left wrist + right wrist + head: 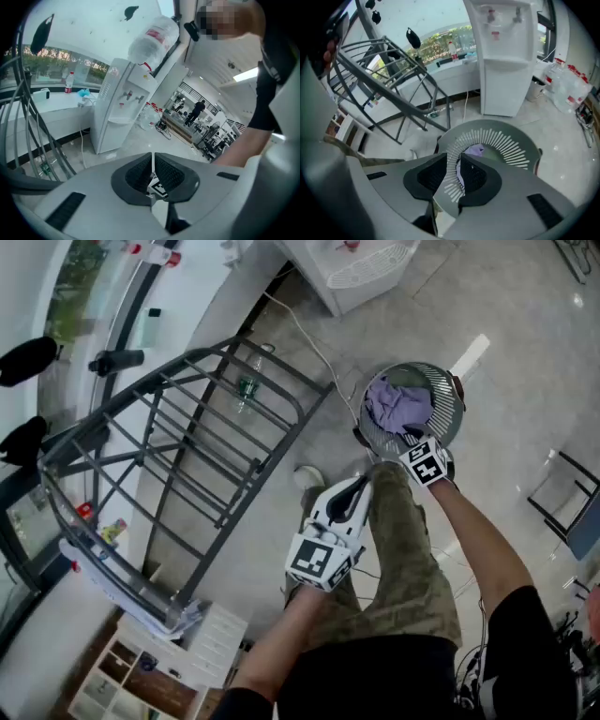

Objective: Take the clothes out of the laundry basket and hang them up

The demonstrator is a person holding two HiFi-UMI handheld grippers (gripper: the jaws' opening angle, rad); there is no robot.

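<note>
The round grey laundry basket (448, 390) stands on the floor in front of me, with a purple garment (398, 404) bunched inside. My right gripper (405, 441) hangs at the basket's near rim, pointing steeply down. In the right gripper view its jaws (455, 159) stand slightly apart; the slatted basket wall (501, 140) and a bit of purple cloth (476, 151) show through the gap, and nothing is pinched. My left gripper (361, 488) is lower left of the basket, over my leg. It (153, 157) is shut and empty. The dark metal drying rack (187, 456) stands bare to the left.
A white water dispenser (504, 51) stands beyond the basket by the window wall. A white cable (309, 338) runs across the floor between rack and basket. A white shelf unit (150, 671) sits at the lower left, and a dark chair frame (562, 493) at the right.
</note>
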